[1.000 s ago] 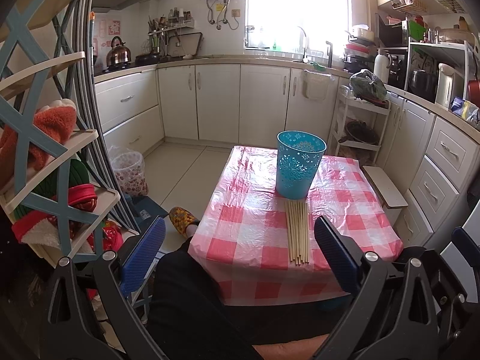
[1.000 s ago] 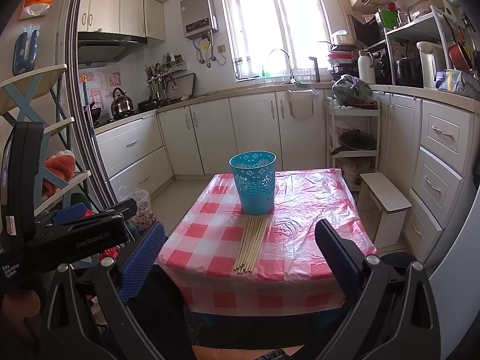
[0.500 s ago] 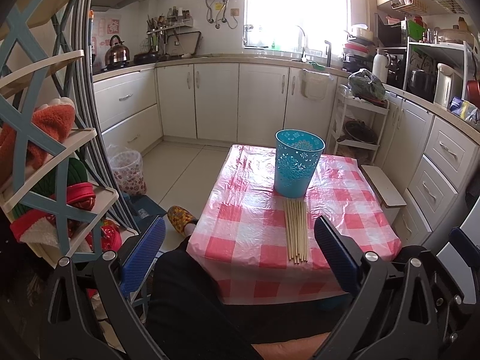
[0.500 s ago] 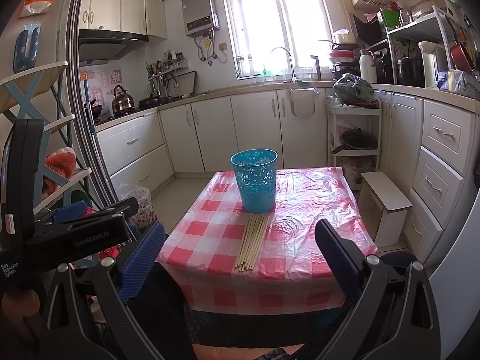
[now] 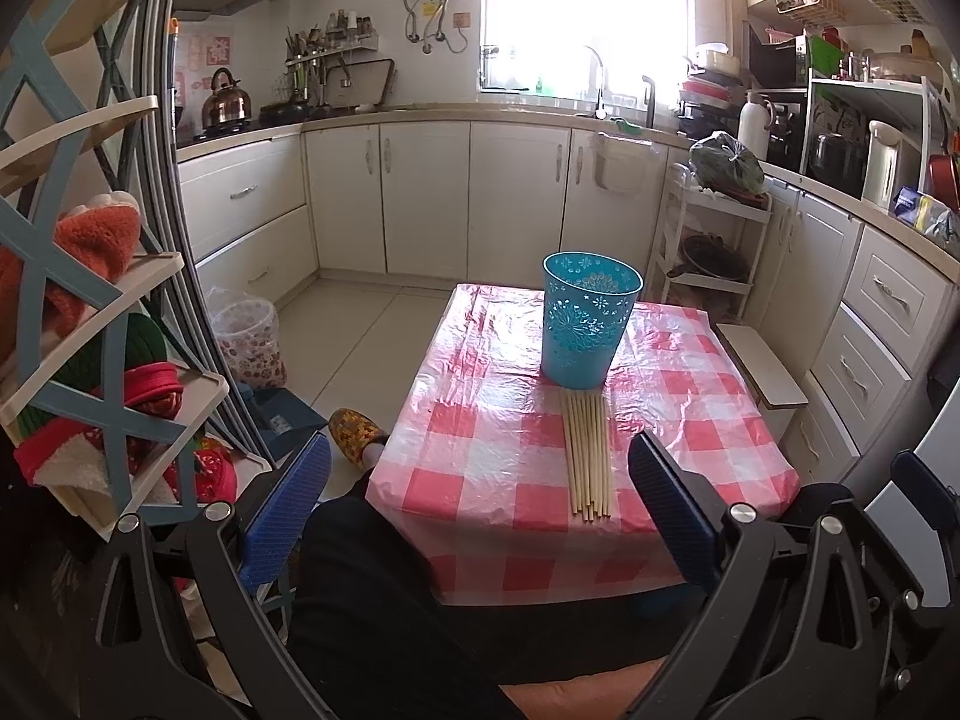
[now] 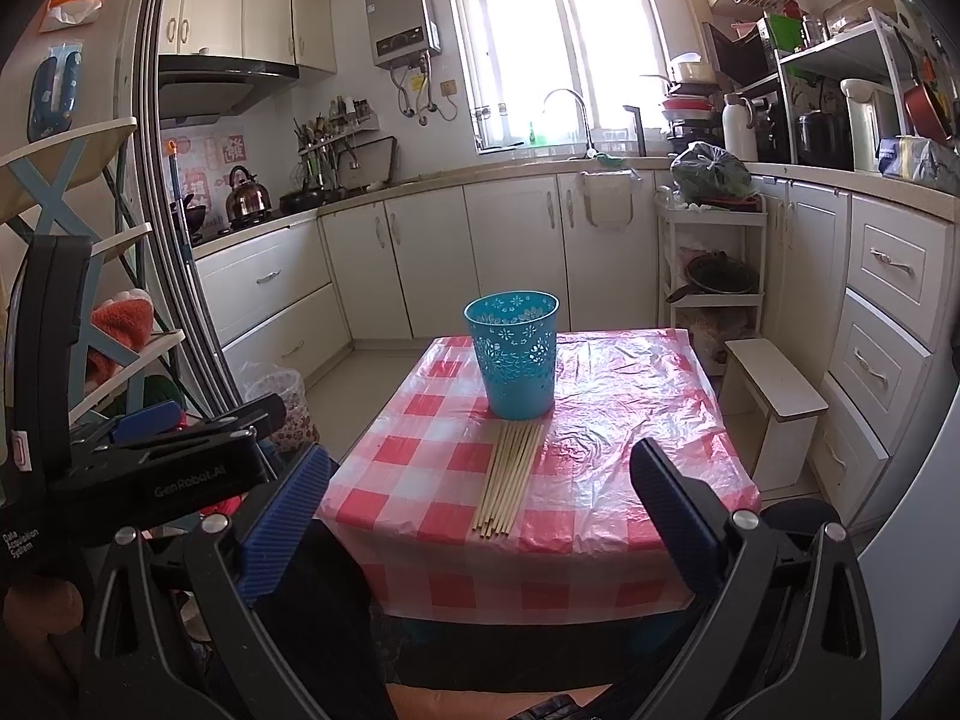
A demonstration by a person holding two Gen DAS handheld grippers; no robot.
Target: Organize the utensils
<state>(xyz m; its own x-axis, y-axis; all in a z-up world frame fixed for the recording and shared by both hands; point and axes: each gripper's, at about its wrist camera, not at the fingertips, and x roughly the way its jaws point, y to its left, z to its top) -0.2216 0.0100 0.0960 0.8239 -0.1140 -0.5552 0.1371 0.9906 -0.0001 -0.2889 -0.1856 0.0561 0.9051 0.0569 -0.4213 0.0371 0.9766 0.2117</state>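
Observation:
A bundle of several wooden chopsticks (image 5: pixel 589 457) lies flat on the red-and-white checked tablecloth (image 5: pixel 492 456), pointing at a turquoise perforated holder (image 5: pixel 588 327) that stands upright just behind them. The right wrist view shows the same chopsticks (image 6: pixel 509 474) and holder (image 6: pixel 513 355). My left gripper (image 5: pixel 480 510) is open, held back from the table's near edge with nothing between its blue pads. My right gripper (image 6: pixel 480 507) is open too, also short of the table and empty. In the right wrist view the left gripper's body (image 6: pixel 150 468) shows at the left.
A person's dark-clad leg (image 5: pixel 372 588) sits below the near table edge. A tiered shelf rack (image 5: pixel 90 324) with cloth items stands at the left. A white step stool (image 6: pixel 774 396) is right of the table, white cabinets (image 5: pixel 432 198) behind, a patterned bin (image 5: pixel 249 342) on the floor.
Both views have shifted only slightly; the table, holder and chopsticks look a little lower and nearer in frame. Both grippers remain open and empty.

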